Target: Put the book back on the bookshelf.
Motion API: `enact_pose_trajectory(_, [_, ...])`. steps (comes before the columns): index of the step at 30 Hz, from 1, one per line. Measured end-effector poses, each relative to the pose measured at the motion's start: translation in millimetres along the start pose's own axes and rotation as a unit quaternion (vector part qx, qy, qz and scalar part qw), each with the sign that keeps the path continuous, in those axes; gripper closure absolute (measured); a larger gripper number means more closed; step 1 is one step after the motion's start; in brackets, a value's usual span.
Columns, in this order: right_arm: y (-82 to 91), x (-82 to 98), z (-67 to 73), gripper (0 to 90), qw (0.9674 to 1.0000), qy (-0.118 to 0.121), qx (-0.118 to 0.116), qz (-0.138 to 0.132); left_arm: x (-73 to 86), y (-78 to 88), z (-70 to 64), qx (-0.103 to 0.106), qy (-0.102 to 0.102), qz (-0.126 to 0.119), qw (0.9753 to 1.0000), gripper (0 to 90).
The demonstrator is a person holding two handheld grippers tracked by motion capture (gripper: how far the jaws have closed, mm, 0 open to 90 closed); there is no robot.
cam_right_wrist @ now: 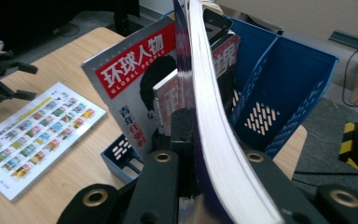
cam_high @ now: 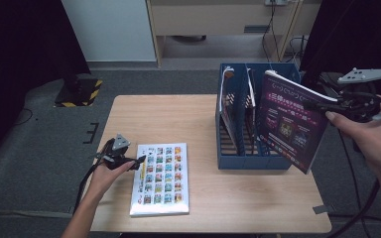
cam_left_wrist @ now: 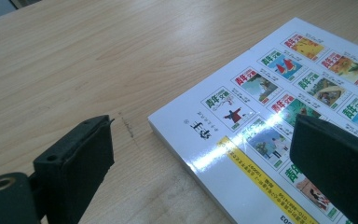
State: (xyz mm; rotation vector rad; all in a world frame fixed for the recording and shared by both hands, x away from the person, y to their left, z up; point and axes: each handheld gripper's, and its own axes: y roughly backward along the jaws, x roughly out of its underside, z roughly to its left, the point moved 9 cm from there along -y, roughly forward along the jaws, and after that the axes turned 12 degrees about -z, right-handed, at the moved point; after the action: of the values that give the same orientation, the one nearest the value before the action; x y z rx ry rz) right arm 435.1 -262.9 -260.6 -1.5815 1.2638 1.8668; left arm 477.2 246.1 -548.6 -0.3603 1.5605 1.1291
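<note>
Black jaws of the right gripper clench a purple book, pressing its cover and white page block from both sides. In the high view that book hangs tilted in the air at the right front of the blue rack, its top corner pinched, its lower edge over the table. Two magazines stand slanted in the rack's compartments; the nearer one carries a red banner.

At the left, the left gripper has its two jaws spread wide apart with nothing between the pads. One jaw hangs over bare wood, the other over the corner of a white book, which lies flat near the table's front edge, well apart from the rack. Two books, two magazines, one rack.
</note>
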Motion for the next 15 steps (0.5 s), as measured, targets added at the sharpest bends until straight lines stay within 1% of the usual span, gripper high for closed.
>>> enact_pose_trajectory(1, [-2.7,-0.4,-1.7,83.0,1.0000,-0.003,0.005,-0.001,-1.0,0.6,0.5,0.000,0.002,-0.002,1.0000,5.7])
enact_pose_trajectory(4, [-5.3,-1.2,-2.2,83.0,0.9999,-0.007,0.009,-0.004,-1.0,0.8,1.0,-0.001,0.002,-0.002,1.0000,5.7])
enact_pose_trajectory(5, [-9.1,-1.9,-4.0,83.0,0.9998,-0.008,0.016,-0.007,-1.2,1.0,1.2,-0.001,0.003,-0.003,1.0000,5.7])
enact_pose_trajectory(6, [-9.1,-1.9,-4.0,83.0,0.9998,-0.008,0.016,-0.007,-1.2,1.0,1.2,-0.001,0.003,-0.003,1.0000,5.7])
enact_pose_trajectory(9, [-16.4,-2.8,-7.1,83.0,0.9995,-0.014,0.026,-0.010,-1.9,1.4,1.2,0.000,0.005,-0.005,1.0000,5.7])
enact_pose_trajectory(12, [-20.7,-2.8,-8.4,83.0,0.9993,-0.017,0.031,-0.009,-2.0,1.6,1.3,0.000,0.005,-0.005,1.0000,5.7])
enact_pose_trajectory(15, [-28.8,-2.5,-10.7,83.0,0.9988,-0.024,0.042,-0.004,-2.6,1.8,2.2,0.000,0.007,-0.007,1.0000,5.7])
